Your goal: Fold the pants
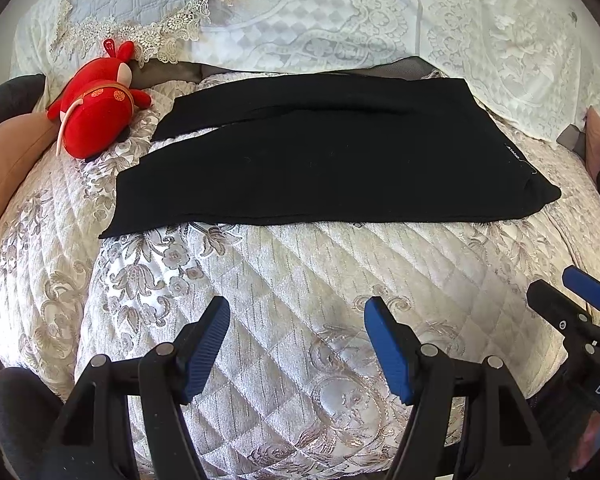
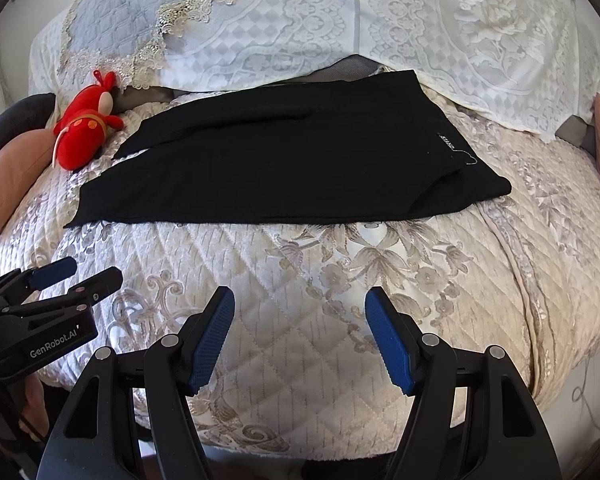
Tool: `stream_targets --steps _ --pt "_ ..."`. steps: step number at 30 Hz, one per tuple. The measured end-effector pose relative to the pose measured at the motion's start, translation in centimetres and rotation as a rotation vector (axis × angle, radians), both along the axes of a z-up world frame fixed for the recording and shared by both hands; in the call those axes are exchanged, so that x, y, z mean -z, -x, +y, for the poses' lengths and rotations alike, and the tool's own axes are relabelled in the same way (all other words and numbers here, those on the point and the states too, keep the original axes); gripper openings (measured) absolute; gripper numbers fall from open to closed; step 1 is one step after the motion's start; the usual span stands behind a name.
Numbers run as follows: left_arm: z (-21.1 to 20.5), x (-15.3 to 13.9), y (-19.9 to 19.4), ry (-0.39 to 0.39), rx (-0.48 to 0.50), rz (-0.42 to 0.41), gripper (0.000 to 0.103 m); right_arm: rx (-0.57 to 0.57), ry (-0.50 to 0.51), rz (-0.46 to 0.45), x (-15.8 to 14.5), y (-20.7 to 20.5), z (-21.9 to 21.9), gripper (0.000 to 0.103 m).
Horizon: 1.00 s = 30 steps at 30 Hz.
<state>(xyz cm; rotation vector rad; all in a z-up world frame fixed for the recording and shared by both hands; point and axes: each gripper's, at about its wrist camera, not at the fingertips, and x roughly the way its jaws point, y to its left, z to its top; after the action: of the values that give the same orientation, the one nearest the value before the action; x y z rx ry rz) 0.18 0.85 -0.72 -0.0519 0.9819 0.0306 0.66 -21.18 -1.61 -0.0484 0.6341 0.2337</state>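
Pants, black and of a matte knit, lie flat on the quilted bedspread with one leg already laid over the other, so that the garment forms a single long band. Its long axis runs crosswise to both grippers: leg hems point toward the red plush toy, which sits just beside the far hem, and the waistband end lies at the opposite side, marked by a small woven label with a loose thread near it. A narrow gap between the two legs shows at the hem end, where the upper leg does not quite cover the lower one. Beyond the pants, lace-trimmed pillows rest against the far edge of the garment. Left gripper and right gripper both hover over bare bedspread on the near side of the pants, well short of its near edge, each with its blue pads spread wide and holding nothing. Judging by position, the left gripper stands closer to the hem end and the right gripper closer to the waistband end. A likely next step is to bring one end over toward the other along the long axis, which calls for each gripper to advance to the near edge first.
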Motion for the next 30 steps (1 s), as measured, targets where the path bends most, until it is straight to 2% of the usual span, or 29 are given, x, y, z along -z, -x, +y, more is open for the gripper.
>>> stream_targets --steps 12,15,18,25,30 --pt "0.0 0.2 -0.2 0.004 -0.003 0.005 0.072 0.001 -0.007 0.003 0.1 -0.2 0.2 0.068" --pt "0.3 0.3 -0.2 0.03 -0.006 0.001 0.072 0.001 -0.012 0.003 0.2 -0.4 0.1 0.068" --pt "1.2 0.3 -0.2 0.085 -0.027 -0.026 0.072 0.003 -0.031 0.01 0.4 -0.8 -0.4 0.068" --pt "4.0 1.7 -1.4 0.232 -0.078 -0.013 0.071 0.02 -0.101 0.033 1.0 -2.7 -2.8 0.068" --pt "7.3 3.1 -2.9 0.37 -0.152 -0.017 0.068 0.076 -0.169 0.03 1.0 -5.2 -6.2 0.068"
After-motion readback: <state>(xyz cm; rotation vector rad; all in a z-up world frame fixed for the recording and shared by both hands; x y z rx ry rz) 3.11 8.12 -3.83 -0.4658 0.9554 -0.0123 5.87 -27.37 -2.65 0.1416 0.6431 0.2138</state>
